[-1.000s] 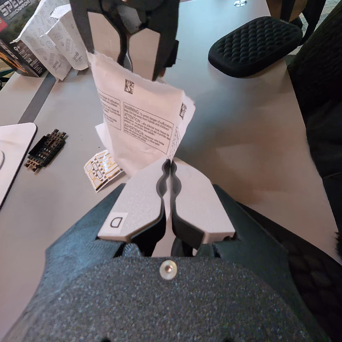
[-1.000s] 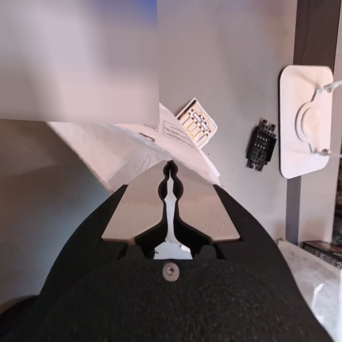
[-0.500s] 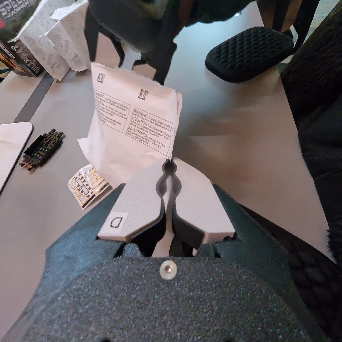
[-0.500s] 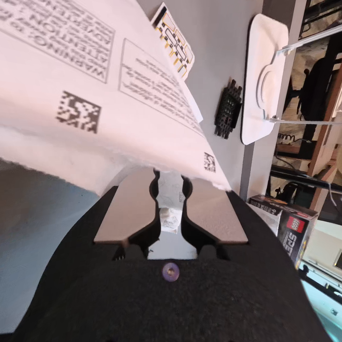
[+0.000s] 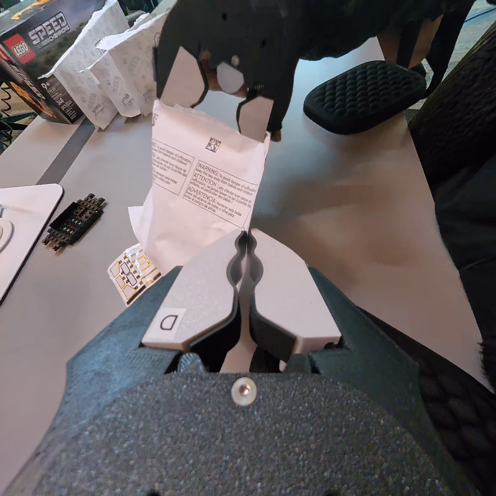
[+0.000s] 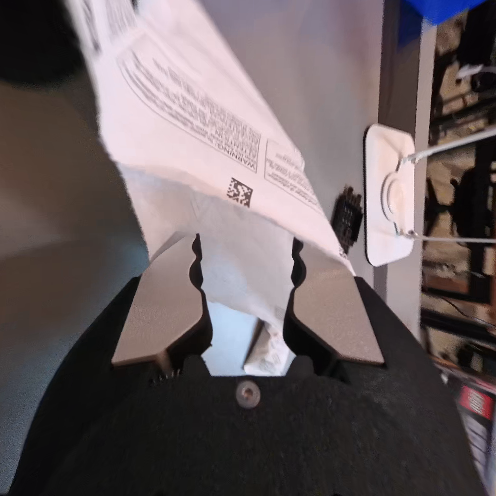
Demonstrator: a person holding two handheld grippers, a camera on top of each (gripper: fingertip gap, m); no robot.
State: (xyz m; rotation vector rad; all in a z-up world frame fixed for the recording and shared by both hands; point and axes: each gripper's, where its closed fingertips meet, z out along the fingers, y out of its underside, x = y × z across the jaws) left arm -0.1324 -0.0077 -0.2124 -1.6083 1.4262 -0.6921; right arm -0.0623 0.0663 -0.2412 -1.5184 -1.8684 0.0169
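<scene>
A white paper bag point(image 5: 204, 188) with a torn top edge and printed panels stands above the grey table point(image 5: 349, 214). My left gripper point(image 5: 245, 234) is shut on the bag's lower right corner. My right gripper point(image 6: 245, 239) is open wide, and the bag's torn mouth point(image 6: 214, 150) lies across its fingertips. In the left wrist view the right gripper point(image 5: 214, 119) reaches down from above, its fingers at the bag's top edge. What is inside the bag is hidden.
A black brick plate point(image 5: 73, 222) and a sticker sheet point(image 5: 131, 273) lie left of the bag. A white stand base point(image 5: 24, 214) sits at the left edge. More white paper bags point(image 5: 112, 75) and a boxed set point(image 5: 32, 61) stand at the back left. A black textured pad point(image 5: 365, 94) lies at the back right.
My right gripper, shut on the bag's top edge a second ago, has opened wide. The bag's top has sprung free. My left gripper has kept its hold.
</scene>
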